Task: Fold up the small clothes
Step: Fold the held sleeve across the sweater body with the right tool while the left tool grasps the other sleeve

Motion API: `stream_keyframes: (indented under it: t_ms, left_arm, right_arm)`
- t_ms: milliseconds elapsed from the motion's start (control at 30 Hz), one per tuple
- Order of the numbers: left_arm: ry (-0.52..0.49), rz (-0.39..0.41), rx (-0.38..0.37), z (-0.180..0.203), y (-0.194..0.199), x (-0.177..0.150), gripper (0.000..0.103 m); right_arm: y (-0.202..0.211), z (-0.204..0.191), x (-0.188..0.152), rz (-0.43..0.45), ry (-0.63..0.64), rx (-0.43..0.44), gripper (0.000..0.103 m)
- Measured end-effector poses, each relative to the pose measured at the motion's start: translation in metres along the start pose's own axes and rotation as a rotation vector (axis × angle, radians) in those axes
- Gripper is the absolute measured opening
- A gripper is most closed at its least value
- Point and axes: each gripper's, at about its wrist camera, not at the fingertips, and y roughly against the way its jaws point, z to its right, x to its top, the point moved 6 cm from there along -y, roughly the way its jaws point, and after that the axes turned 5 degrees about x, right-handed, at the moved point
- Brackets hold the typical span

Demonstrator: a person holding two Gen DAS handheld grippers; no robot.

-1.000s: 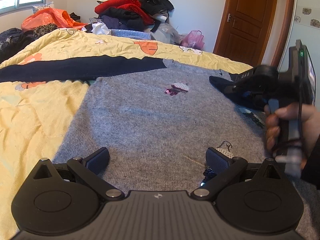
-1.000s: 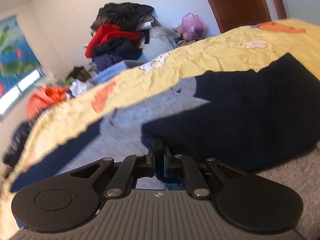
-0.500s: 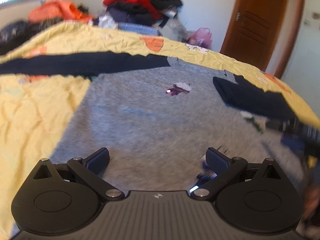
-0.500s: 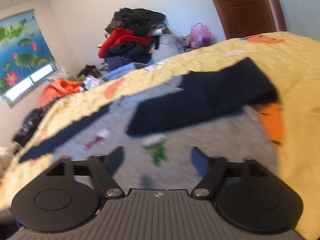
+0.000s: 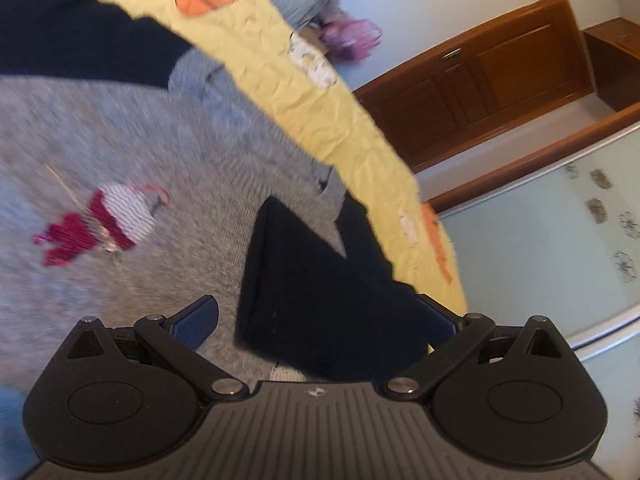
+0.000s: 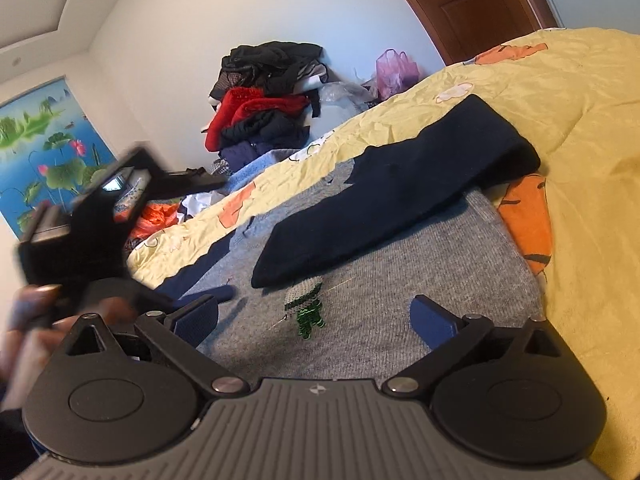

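Observation:
A grey sweater (image 6: 400, 248) with navy sleeves lies flat on the yellow bedspread (image 6: 580, 128). One navy sleeve (image 6: 400, 184) is folded across its body, above a green sequin figure (image 6: 306, 312). My right gripper (image 6: 316, 320) hovers low over the grey knit. Its jaws are opening wide, and nothing is between them. In the left wrist view my left gripper (image 5: 316, 320) is open and tilted. The folded sleeve's end (image 5: 312, 280) lies beneath its fingers, untouched by the pads. A red and white figure (image 5: 100, 224) shows on the grey body (image 5: 180, 152). The other sleeve (image 5: 72, 40) stretches away.
A pile of clothes (image 6: 264, 92) and a pink bag (image 6: 394, 68) stand against the far wall. A wooden door (image 5: 480, 92) is beyond the bed's edge. A person's hand (image 6: 32, 300) holds the left tool's blurred body at the left of the right wrist view.
My right gripper let go of the navy sleeve, opened and drew back; the sleeve now lies across the grey body. My left gripper swung right and rolled, ending over the sleeve's end.

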Motion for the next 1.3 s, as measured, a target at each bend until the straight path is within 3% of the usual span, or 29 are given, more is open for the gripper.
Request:
stream_keyframes:
  t_ms: [100,167,200,233,267,367,533,667,767,867,1000,1100,1167,1233,1300]
  left_arm:
    - [-0.050,0.001,0.033,0.007,-0.012,-0.006,0.082]
    - [-0.109,0.026,0.108,0.009,-0.017,-0.007,0.045]
    - [-0.141,0.039,0.153,0.008,-0.018,-0.006,0.037]
    - [-0.173,0.048,0.191,0.007,-0.017,-0.006,0.019]
    - [-0.205,0.049,0.224,0.007,-0.020,-0.005,0.010]
    - [-0.284,0.060,0.246,0.012,-0.016,0.000,0.007]
    - [-0.448,0.218,0.275,0.030,0.025,0.023,0.007]
    - [-0.401,0.280,0.340,-0.001,0.055,0.048,0.007]
    - [-0.353,0.267,0.403,-0.042,0.063,0.053,0.007]
    - [-0.370,0.242,0.442,-0.068,0.054,0.045,0.007]
    - [-0.483,0.350,0.444,-0.068,0.045,0.029,0.008]
    - [-0.473,0.346,0.435,-0.066,0.043,0.031,0.008]
    - [-0.437,0.339,0.391,-0.072,0.045,0.035,0.008]
    - [-0.388,0.334,0.343,-0.078,0.049,0.038,0.008]
    - [-0.357,0.332,0.315,-0.082,0.050,0.039,0.008]
  right_arm:
    - [0.000,0.000,0.000,-0.002,0.005,0.001,0.102]
    - [0.000,0.001,0.000,0.000,-0.003,0.008,0.102]
    - [0.000,0.001,0.000,0.001,-0.006,0.012,0.102]
    - [0.000,0.001,0.001,0.002,-0.009,0.014,0.102]
    - [-0.001,0.001,0.001,0.002,-0.010,0.015,0.102]
    - [0.000,0.002,0.001,0.003,-0.011,0.016,0.102]
    - [0.000,0.002,0.000,0.002,-0.009,0.015,0.102]
    - [0.001,0.002,0.000,0.002,-0.009,0.015,0.102]
    - [0.001,0.002,0.000,0.002,-0.007,0.014,0.102]
    - [0.000,0.002,0.000,0.000,-0.004,0.011,0.102]
    - [-0.001,0.001,0.000,-0.005,0.007,0.002,0.102]
    - [-0.010,-0.010,0.005,-0.066,0.088,-0.062,0.102]
    - [-0.019,-0.023,0.026,-0.057,0.135,-0.075,0.102]
    - [-0.033,-0.033,0.060,0.011,0.147,-0.085,0.102]
    - [-0.061,-0.033,0.086,0.001,0.178,-0.135,0.102]
